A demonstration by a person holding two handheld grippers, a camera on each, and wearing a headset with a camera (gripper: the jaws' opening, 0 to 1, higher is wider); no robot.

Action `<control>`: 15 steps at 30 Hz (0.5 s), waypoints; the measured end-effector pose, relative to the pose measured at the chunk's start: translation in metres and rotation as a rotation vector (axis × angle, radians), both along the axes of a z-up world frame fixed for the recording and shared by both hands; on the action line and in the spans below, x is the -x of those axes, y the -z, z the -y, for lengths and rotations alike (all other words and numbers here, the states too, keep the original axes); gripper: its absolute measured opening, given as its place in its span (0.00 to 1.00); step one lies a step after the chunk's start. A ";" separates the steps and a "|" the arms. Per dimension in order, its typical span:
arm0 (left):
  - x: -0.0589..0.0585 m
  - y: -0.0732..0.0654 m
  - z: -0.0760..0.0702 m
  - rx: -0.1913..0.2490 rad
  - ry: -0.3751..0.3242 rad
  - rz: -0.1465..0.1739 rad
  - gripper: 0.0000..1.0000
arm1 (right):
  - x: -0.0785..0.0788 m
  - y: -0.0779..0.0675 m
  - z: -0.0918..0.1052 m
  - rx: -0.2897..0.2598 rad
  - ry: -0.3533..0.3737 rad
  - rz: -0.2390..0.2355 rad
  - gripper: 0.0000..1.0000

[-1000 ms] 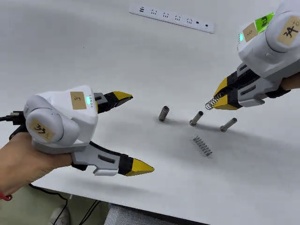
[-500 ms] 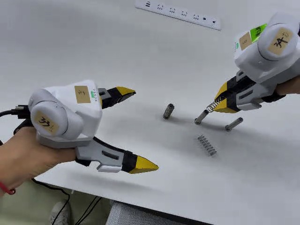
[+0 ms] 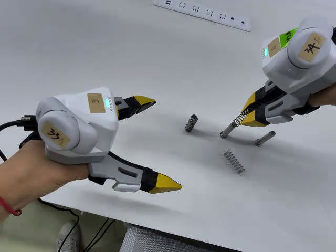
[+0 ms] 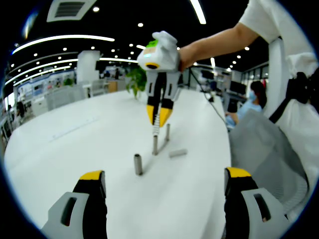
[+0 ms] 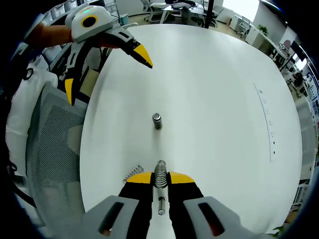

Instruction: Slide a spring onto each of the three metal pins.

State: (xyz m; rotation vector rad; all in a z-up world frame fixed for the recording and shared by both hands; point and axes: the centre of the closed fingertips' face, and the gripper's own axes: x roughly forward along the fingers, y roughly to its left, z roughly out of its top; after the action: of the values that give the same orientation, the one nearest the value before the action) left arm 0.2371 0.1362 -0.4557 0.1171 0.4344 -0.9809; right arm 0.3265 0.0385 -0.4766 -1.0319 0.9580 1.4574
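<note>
While right gripper (image 3: 245, 117) on spring (image 3: 239, 120), roomy table (image 3: 121, 58).

white table (image 3: 131, 52), silver pins (image 3: 265, 138) and springs (image 3: 234, 161), yellow-tipped left tool (image 3: 165, 143) and right tool (image 3: 245, 119)

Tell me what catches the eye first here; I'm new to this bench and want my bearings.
The right gripper, shut on a spring, holds it at the top of the middle pin. The left gripper hangs wide open to the left. The left pin already wears one; a loose spring lies nearer the person.
</note>
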 end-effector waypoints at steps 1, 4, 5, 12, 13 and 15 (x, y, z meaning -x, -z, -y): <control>0.000 0.000 0.000 0.000 0.000 0.001 1.00 | 0.000 0.001 0.000 0.000 0.000 -0.001 0.12; 0.000 0.000 0.000 0.003 0.000 0.000 1.00 | 0.001 0.001 -0.001 0.000 0.000 -0.005 0.12; 0.000 0.000 0.000 0.003 0.000 0.000 1.00 | 0.001 0.002 -0.001 0.000 -0.001 -0.005 0.12; 0.001 0.001 0.001 0.006 0.003 -0.002 1.00 | 0.002 0.003 -0.003 0.002 0.003 -0.007 0.12; 0.001 0.001 0.002 0.006 0.003 -0.003 1.00 | 0.001 0.004 -0.002 0.003 0.004 -0.008 0.12; 0.002 0.001 0.002 0.006 0.004 -0.004 1.00 | 0.002 0.005 -0.003 0.004 0.004 -0.012 0.12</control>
State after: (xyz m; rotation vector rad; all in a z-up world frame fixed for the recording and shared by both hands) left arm 0.2354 0.1344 -0.4571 0.1105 0.4351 -0.9869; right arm 0.3243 0.0412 -0.4815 -1.0247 0.9710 1.4602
